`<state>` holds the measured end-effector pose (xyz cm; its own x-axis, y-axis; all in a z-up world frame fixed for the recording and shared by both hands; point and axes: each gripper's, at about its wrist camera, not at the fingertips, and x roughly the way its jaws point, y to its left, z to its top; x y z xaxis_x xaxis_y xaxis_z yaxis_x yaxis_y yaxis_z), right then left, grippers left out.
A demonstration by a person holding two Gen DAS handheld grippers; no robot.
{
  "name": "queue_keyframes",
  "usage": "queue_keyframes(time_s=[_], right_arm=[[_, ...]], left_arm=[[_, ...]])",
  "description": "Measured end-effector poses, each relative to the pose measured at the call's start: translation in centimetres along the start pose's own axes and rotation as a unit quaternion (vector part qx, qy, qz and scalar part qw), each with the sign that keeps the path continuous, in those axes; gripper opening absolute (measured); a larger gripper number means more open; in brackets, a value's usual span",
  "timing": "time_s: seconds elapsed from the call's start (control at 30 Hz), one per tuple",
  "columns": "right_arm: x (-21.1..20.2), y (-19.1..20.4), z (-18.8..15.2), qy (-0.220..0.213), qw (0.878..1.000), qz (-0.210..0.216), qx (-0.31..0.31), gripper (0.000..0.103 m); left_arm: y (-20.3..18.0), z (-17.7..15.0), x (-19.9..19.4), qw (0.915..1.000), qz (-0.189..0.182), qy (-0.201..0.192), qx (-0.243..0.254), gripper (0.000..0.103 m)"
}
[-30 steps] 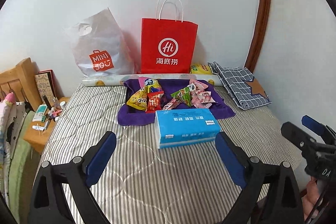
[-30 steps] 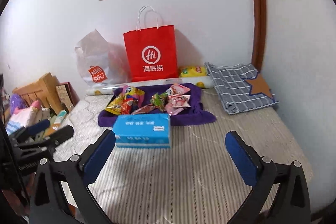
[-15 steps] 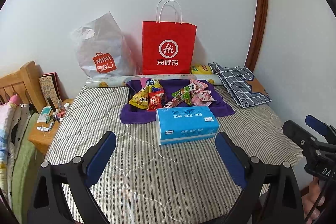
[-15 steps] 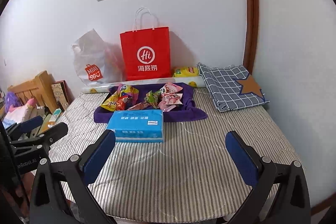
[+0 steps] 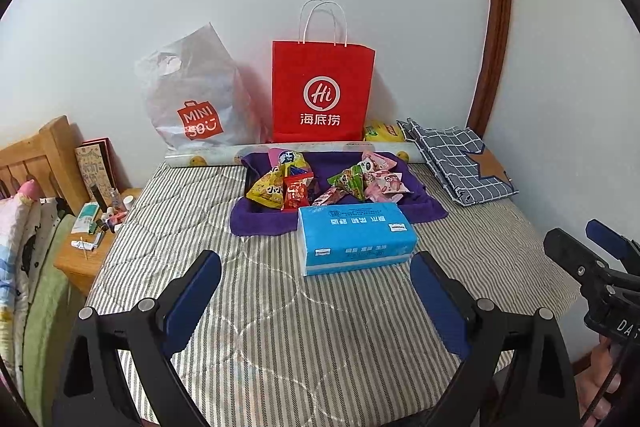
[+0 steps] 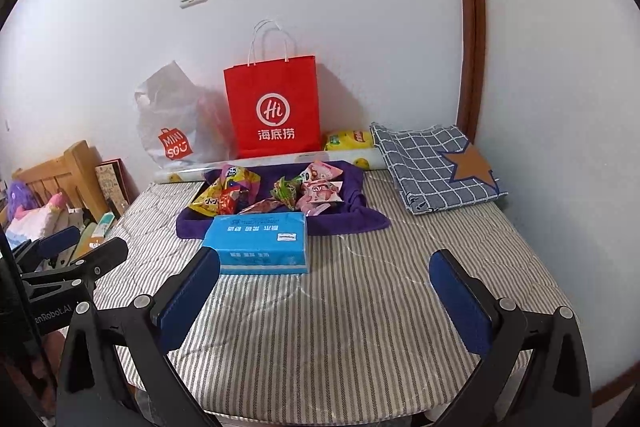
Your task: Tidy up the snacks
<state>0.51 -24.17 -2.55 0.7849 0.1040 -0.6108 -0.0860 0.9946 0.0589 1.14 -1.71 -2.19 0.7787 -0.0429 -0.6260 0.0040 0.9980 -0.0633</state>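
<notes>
Several snack packets (image 5: 320, 183) (image 6: 272, 191) lie in a heap on a purple cloth (image 5: 264, 223) (image 6: 352, 219) at the far side of a striped table. A blue tissue pack (image 5: 354, 237) (image 6: 258, 243) lies just in front of them. My left gripper (image 5: 316, 287) is open and empty, above the near part of the table, well short of the tissue pack. My right gripper (image 6: 324, 287) is open and empty, at the near table edge. Each gripper shows at the edge of the other's view.
A red paper bag (image 5: 322, 93) (image 6: 274, 107) and a grey Miniso plastic bag (image 5: 192, 99) (image 6: 172, 123) stand against the wall. A folded checked cloth (image 5: 460, 163) (image 6: 436, 167) lies at the far right. A wooden nightstand with small items (image 5: 96, 231) and a bed are left.
Both grippers have pulled back and risen slightly, so the table and snacks look a little farther. Both stay open and empty.
</notes>
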Motion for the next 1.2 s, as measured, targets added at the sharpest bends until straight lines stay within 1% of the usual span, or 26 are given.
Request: queue_keyframes(time_s=[1.2], right_arm=[[-0.35,0.3,0.3,-0.005,1.0,0.007,-0.002,0.103]], left_arm=[[0.14,0.3,-0.23,1.0,0.0,-0.003,0.0,0.096]])
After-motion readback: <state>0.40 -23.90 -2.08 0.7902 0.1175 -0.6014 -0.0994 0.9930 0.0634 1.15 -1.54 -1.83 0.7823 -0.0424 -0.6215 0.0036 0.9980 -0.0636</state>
